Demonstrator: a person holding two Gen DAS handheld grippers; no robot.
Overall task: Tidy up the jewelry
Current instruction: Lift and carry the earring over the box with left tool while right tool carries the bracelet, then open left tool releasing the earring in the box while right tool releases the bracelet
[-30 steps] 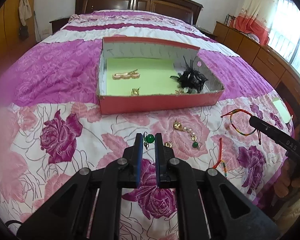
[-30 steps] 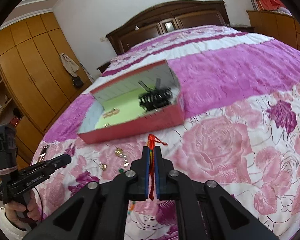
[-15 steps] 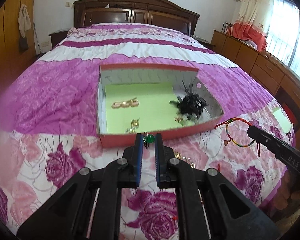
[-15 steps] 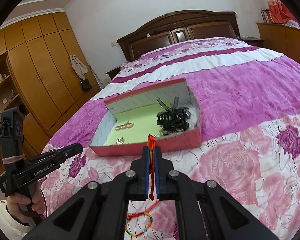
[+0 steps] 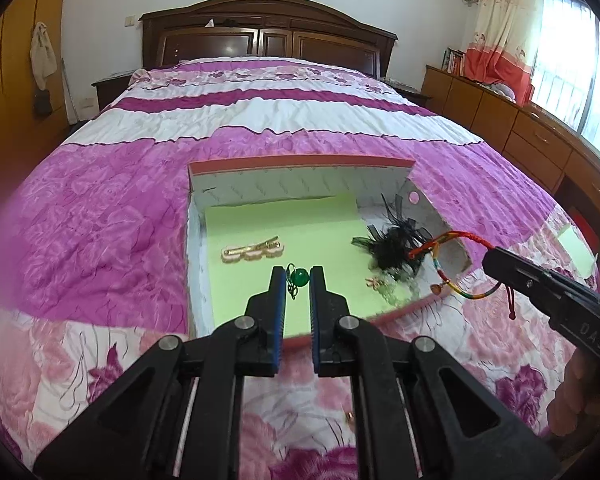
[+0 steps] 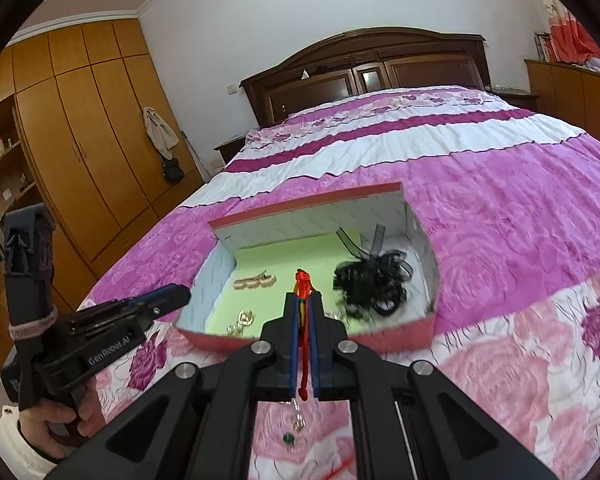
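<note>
The left gripper (image 5: 297,280) pinches a green bead earring (image 5: 300,278) at its very tips, poised over the lime-green floor of the red box (image 5: 300,162), with the gold hair clip (image 5: 252,251) at about eleven o'clock from it; the right gripper (image 6: 304,300) is clamped on a red-and-rainbow cord bracelet (image 5: 466,270), whose loop dangles at three o'clock in the left view, over the box's near right corner beside the black feather piece (image 5: 394,246); the earring looks light, hard and slippery, its thin hook easily bent, so the bead is the place to hold; the bracelet is soft, limp and forgiving, graspable anywhere along the cord, though it will swing.
</note>
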